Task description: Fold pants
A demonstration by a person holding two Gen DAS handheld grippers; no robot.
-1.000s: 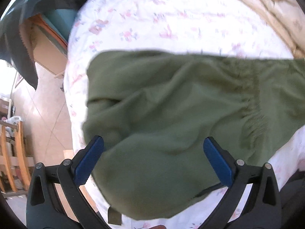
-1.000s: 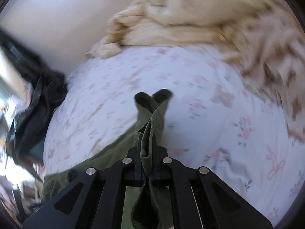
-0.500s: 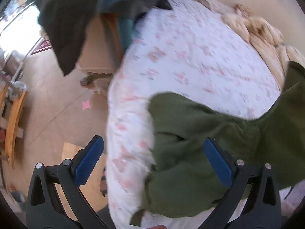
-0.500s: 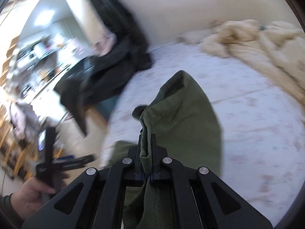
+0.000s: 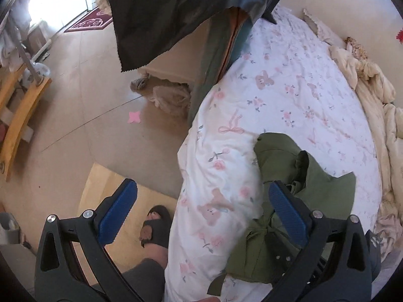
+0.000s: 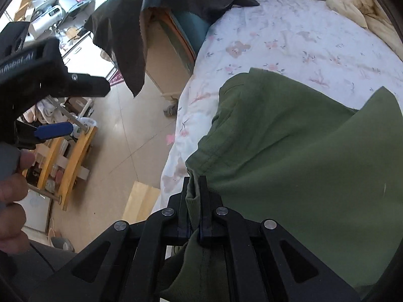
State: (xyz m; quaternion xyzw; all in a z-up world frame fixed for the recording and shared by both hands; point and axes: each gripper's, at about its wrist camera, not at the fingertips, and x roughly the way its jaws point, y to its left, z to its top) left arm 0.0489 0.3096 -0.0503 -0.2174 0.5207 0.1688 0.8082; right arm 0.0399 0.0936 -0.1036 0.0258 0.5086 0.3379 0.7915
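Note:
The olive green pants (image 6: pixel 289 146) lie bunched on the near edge of the floral bed sheet (image 6: pixel 289 32). My right gripper (image 6: pixel 194 193) is shut on a fold of the pants' edge and holds it up over the bed edge. In the left wrist view the pants (image 5: pixel 325 188) are a crumpled heap at the lower right. My left gripper (image 5: pixel 201 209) is open and empty, its blue pads spread, over the bed's edge to the left of the pants. It also shows in the right wrist view (image 6: pixel 54 129), held off the bed at the far left.
A dark cloth (image 5: pixel 176 10) hangs over the footboard at the top. A cream quilt (image 5: pixel 372 95) is piled along the far right of the bed. My foot in a black slipper (image 5: pixel 155 225) stands on the floor by a wooden board (image 5: pixel 113 191).
My right gripper swung the held pants across to the near left edge of the bed. My left gripper pulled away from the pants, off the bed's edge, still open.

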